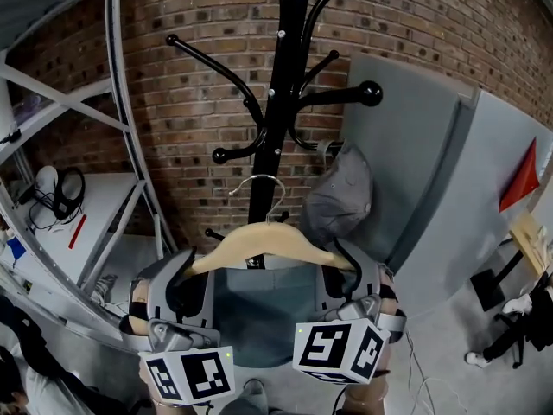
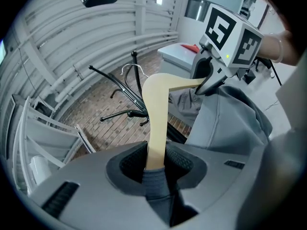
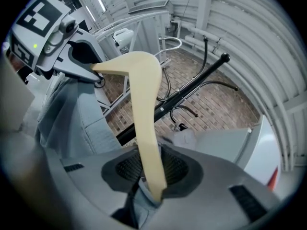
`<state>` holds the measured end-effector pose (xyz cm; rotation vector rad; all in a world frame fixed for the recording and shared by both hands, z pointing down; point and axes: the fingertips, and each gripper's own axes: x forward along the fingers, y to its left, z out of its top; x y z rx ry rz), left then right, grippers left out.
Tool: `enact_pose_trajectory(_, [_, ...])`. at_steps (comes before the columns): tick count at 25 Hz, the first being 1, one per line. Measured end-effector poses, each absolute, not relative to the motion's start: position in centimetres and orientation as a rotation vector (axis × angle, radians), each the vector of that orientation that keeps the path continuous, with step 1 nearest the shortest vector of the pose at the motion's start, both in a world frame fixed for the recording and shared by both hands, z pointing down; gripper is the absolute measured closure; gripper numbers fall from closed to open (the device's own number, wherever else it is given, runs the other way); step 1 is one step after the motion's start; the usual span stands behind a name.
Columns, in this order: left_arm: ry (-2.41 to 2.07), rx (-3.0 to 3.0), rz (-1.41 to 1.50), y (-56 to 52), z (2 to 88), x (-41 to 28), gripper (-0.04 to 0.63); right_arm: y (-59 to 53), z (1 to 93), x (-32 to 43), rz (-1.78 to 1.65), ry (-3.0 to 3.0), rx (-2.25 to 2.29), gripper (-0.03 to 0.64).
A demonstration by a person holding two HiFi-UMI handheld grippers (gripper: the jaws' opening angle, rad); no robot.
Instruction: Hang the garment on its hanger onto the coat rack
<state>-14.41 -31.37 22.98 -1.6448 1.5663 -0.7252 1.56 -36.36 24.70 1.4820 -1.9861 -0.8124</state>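
**A:** How does the hanger look?

**B:** It is a pale, curved wooden hanger (image 1: 268,241) with a thin silver wire hook (image 1: 259,185) standing up from its middle. A grey-blue fabric garment (image 1: 259,311) drapes over both of its shoulders and hangs down between the two tools.

**A:** And who holds it?

**B:** Both grippers do. The left gripper (image 2: 154,165) has its dark ribbed pads clamped on the hanger's left end, with a fold of the cloth caught in the same grip. The right gripper (image 3: 151,175) is clenched the same way on the right end, wood and fabric together.

**A:** Where is it against the rack?

**B:** It is level, just in front of the black metal coat rack's (image 1: 281,76) pole, low down, beneath the curved, knob-tipped arms. The hook rises beside the pole; whether it touches cannot be told. A grey cap (image 1: 341,199) hangs on the rack to the right, and a red brick wall (image 1: 199,15) stands behind.
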Motion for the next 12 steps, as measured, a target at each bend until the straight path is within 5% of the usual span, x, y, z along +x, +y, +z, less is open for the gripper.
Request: enact_pose_trajectory(12, [1.547, -1.687, -0.702, -38.4, 22.5, -17.0, 0.497, -42.6, 24.2, -0.8, -0.797, -1.936, 1.495, 0.512])
